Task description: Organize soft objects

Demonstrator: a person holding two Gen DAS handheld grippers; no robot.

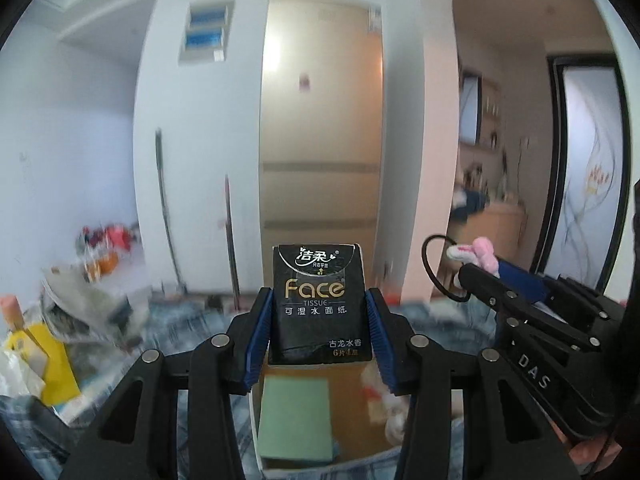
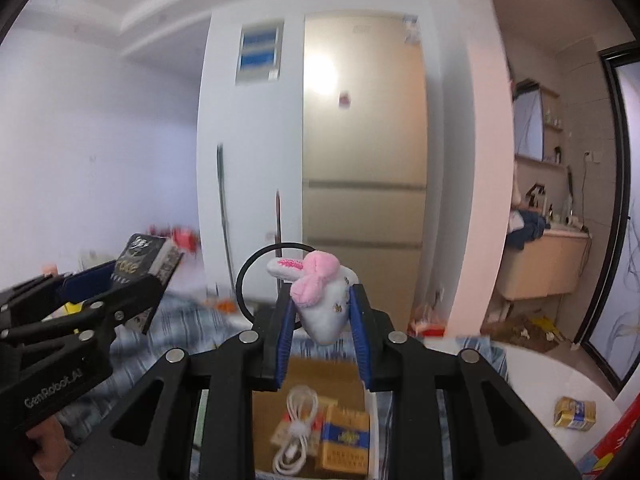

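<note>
My left gripper [image 1: 318,312] is shut on a black "Face" tissue pack [image 1: 318,304] and holds it upright in the air above an open cardboard box [image 1: 352,400]. My right gripper [image 2: 322,316] is shut on a small white plush rabbit with a pink bow and a black hair-tie loop [image 2: 320,300], held above the same box [image 2: 344,368]. The right gripper with the plush [image 1: 480,256] shows at the right of the left wrist view. The left gripper with the tissue pack [image 2: 148,260] shows at the left of the right wrist view.
The box holds a green pad [image 1: 294,416], a coiled white cable [image 2: 296,432] and an orange-and-blue pack [image 2: 346,440]. It stands on blue plaid cloth [image 2: 188,320]. Cluttered bags [image 1: 52,336] lie left. A white round table [image 2: 552,376] with a small gold pack [image 2: 574,412] is right.
</note>
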